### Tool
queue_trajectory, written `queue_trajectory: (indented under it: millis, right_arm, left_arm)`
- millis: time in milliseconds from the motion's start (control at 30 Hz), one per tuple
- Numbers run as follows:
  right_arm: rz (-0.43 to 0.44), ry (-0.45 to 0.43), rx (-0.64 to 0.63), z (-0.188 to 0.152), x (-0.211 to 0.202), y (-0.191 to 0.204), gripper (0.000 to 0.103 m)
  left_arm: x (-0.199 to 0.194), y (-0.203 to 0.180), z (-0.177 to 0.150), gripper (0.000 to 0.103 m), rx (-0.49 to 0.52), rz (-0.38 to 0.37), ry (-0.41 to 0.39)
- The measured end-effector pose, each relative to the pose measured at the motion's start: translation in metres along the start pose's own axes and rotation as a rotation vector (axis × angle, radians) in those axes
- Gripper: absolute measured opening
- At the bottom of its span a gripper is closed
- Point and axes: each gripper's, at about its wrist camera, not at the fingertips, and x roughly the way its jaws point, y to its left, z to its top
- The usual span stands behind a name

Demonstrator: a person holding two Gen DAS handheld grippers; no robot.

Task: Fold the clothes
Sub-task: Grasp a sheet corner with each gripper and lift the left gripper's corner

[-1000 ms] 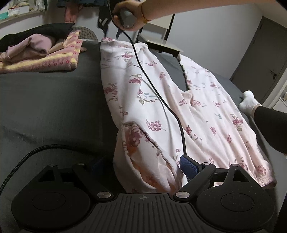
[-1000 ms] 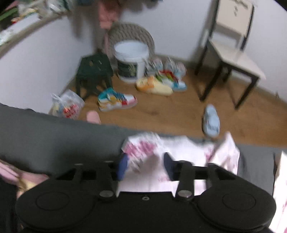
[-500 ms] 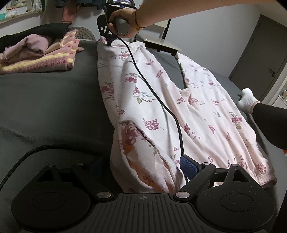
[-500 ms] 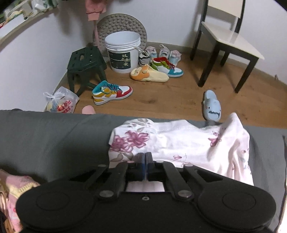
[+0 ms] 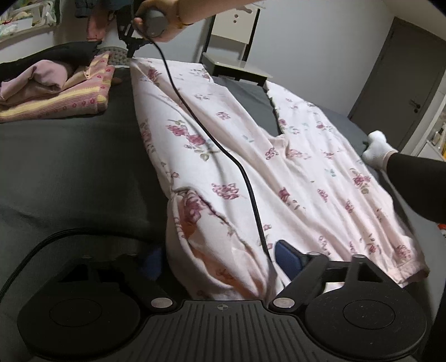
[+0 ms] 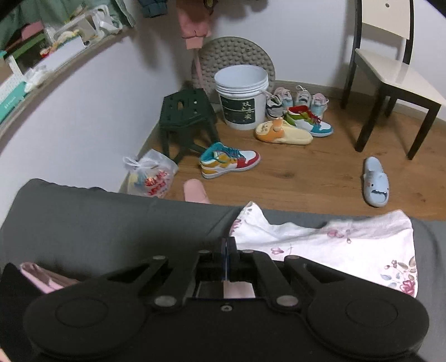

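Note:
Pink floral pyjama trousers (image 5: pixel 251 156) lie spread on a dark grey bed (image 5: pixel 69 167), both legs running away from me. My left gripper (image 5: pixel 218 259) stands wide open, and a bunched fold of the waist end rises between its blue pads. In the right wrist view my right gripper (image 6: pixel 225 250) is shut on the hem of the trousers (image 6: pixel 334 245), pink cloth showing under the fingers. The left wrist view shows a hand (image 5: pixel 159 19) holding that right gripper (image 5: pixel 131 47) above the far leg's corner, which is drawn taut. Its black cable (image 5: pixel 237 167) trails over the cloth.
A pile of folded pink and striped clothes (image 5: pixel 55 92) sits at the bed's far left. A person's leg with a white sock (image 5: pixel 376 147) rests at the right edge. Past the bed are a chair (image 6: pixel 390 69), white bucket (image 6: pixel 242 97), green stool (image 6: pixel 186 111) and several shoes.
My right gripper shut on the leg hem, then drew it up and back, so the leg now runs taut. My left gripper has stayed open around the waist fold.

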Motion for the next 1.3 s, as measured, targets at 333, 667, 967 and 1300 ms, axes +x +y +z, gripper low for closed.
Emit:
queue_trajectory:
  millis: [333,667,967,1300]
  right_arm:
    - [-0.156,-0.017,-0.104,-0.002,0.008,0.020,0.039]
    - [-0.212,0.037,-0.124,-0.019,0.036,0.032,0.003]
    - [-0.092,-0.016,-0.051,0.007,-0.037,-0.027,0.003]
    - [-0.126,-0.087,0.147,0.004,-0.136,-0.189,0.003]
  left_arm:
    - [0.000,0.005,-0.001,0.059,-0.017,0.001,0.005]
    - [-0.001,0.006,-0.001,0.018,-0.006,0.002,-0.001]
    - [-0.014,-0.011,0.006,0.013,0.052,-0.078,-0.075]
    - [-0.027,-0.074,0.024,0.013,0.215,-0.250,-0.157]
